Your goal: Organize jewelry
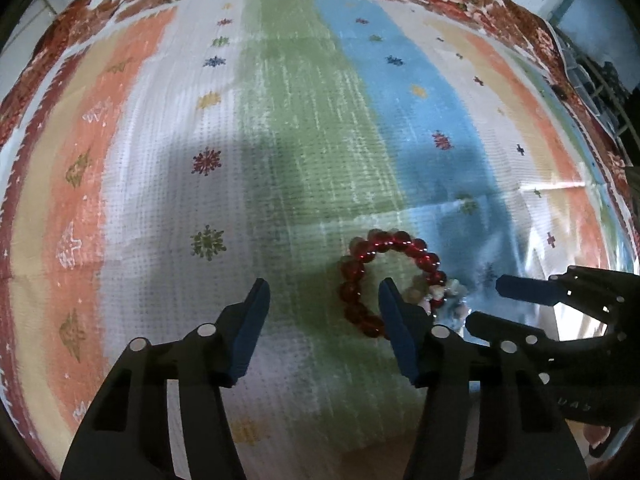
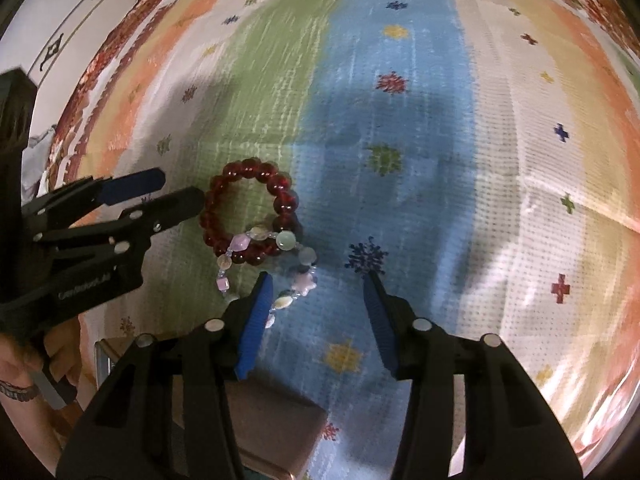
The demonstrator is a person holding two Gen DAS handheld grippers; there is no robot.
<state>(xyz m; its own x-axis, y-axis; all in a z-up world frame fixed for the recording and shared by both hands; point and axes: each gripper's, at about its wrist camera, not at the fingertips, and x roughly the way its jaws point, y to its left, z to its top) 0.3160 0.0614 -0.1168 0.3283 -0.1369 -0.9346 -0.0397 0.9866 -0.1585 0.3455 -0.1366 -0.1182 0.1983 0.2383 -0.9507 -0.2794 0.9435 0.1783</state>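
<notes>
Blue-padded right tongs [image 2: 318,280] are being held apart over the striped cloth [image 2: 400,120], nothing gripped; the pastel bead bracelet [image 2: 280,272] is lying at their left pad, overlapping the red bead bracelet [image 2: 248,212]; left tongs [image 1: 324,288] are being held apart too, one pad resting just inside the red ring.

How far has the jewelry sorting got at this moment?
Nothing looks sorted yet: the red bead bracelet and the pastel bead bracelet lie overlapping on the striped cloth. Neither is held; the left claw and right claw stand open beside them. Both pickups and placing remain.
</notes>
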